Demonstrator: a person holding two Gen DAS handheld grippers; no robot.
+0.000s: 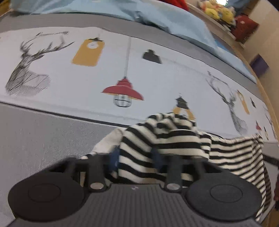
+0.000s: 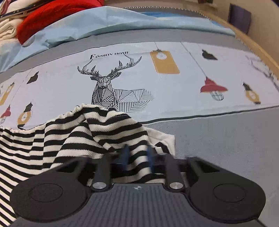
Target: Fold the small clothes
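Note:
A black-and-white striped small garment (image 1: 167,139) is held up over the printed bedsheet (image 1: 69,83). My left gripper (image 1: 136,157) is shut on its left edge, with the cloth bunched between the blue pads. The garment stretches off to the right in this view. In the right wrist view the same striped garment (image 2: 73,132) stretches to the left, and my right gripper (image 2: 137,155) is shut on its right edge. A white inner layer (image 2: 162,138) shows beside the right gripper. The fingertips are mostly hidden by cloth.
The bedsheet (image 2: 174,97) has deer, lamp and tag prints with grey bands. A light blue blanket (image 1: 165,19) lies at the far side. A red cloth (image 2: 52,15) and white folded items lie far left. Yellow plush toys (image 1: 218,10) sit on a shelf.

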